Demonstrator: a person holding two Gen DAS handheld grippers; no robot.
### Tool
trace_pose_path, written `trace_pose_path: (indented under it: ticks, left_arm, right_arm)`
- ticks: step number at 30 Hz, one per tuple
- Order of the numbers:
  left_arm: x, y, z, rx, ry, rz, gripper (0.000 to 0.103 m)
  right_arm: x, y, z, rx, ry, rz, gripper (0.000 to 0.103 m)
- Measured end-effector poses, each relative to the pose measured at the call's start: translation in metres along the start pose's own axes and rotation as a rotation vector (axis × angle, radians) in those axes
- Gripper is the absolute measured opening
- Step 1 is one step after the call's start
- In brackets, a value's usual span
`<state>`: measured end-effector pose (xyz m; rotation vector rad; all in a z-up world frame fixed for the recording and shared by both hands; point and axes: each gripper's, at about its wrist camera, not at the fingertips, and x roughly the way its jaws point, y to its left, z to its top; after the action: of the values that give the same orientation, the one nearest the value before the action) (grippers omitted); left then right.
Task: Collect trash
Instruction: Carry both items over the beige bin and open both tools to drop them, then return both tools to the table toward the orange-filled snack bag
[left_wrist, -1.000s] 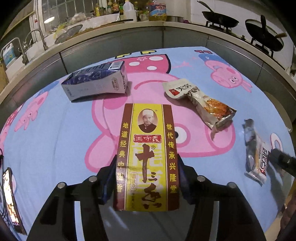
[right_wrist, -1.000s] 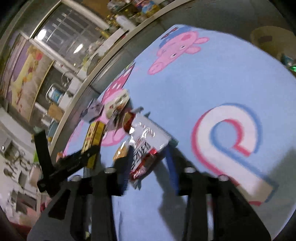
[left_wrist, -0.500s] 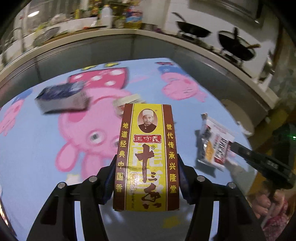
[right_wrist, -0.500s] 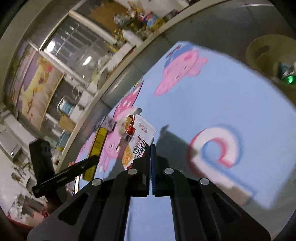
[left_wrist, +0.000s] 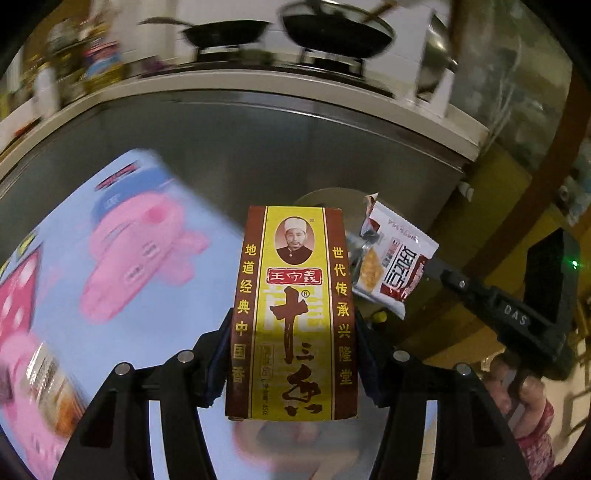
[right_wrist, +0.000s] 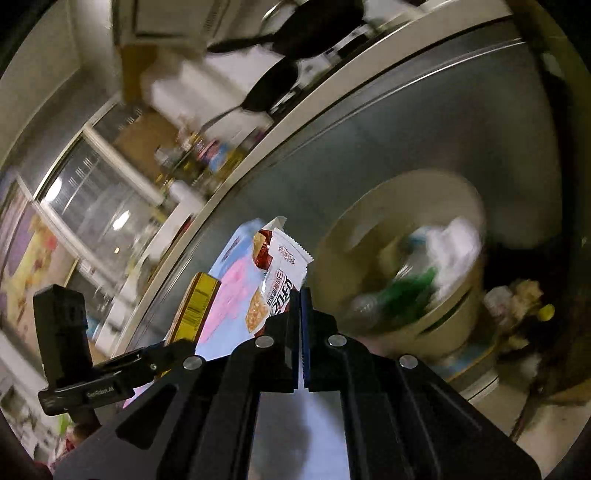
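Left gripper (left_wrist: 291, 354): its jaws are closing on the lower sides of the yellow and brown spice box (left_wrist: 293, 314), gripping it from both sides and holding it upright in the air, printed face toward the camera.

Spice box: it is hanging lifted above the blue cartoon tablecloth (left_wrist: 122, 258), near the cloth's far edge (the right wrist view is showing only its narrow side with a barcode (right_wrist: 194, 310)).

Right gripper (right_wrist: 300, 325): its two fingers are pressing almost flat together, pinching the bottom edge of the white snack wrapper (right_wrist: 280, 273), which is standing up from the fingertips with its torn top uppermost.

Snack wrapper: in the left wrist view it is showing just to the right of the spice box (left_wrist: 395, 266), held in the air at the tip of the right gripper (left_wrist: 432, 267).

Waste bin (right_wrist: 406, 325): a round beige bin is sitting on the floor beyond the table edge, right of the wrapper, with blurred white and green rubbish inside (contents are too smeared to name).

Counter (left_wrist: 258, 85): it is running behind the table, carrying two dark pans (left_wrist: 332, 26) on a stove.

Cabinet front (left_wrist: 258, 147): grey metal panels are filling the space below the counter.
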<state>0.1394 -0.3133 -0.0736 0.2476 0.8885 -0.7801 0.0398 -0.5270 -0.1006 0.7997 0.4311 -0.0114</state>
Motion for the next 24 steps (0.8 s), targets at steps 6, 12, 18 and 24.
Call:
trace_pose_path:
  ticks: [6,12,18,24]
  left_arm:
    - [0.068,-0.041,0.045,0.068,0.065,-0.011,0.061]
    - [0.109,-0.046,0.063,0.045,0.102,0.058,0.075]
    - [0.080,-0.024,0.049,-0.011,0.070,0.065,0.074]
    - [0.041,-0.010,0.014,-0.019,0.024,0.115,0.074]
  right_arm:
    - [0.011,-0.035,0.032,0.009,-0.044,-0.087,0.001]
    - [0.039,-0.053,0.041,0.036,-0.007,-0.159,0.023]
    - [0.031,-0.052,0.033,0.043,-0.053,-0.184,0.033]
    - [0.013,-0.035,0.008,0.064,-0.045,-0.128,0.033]
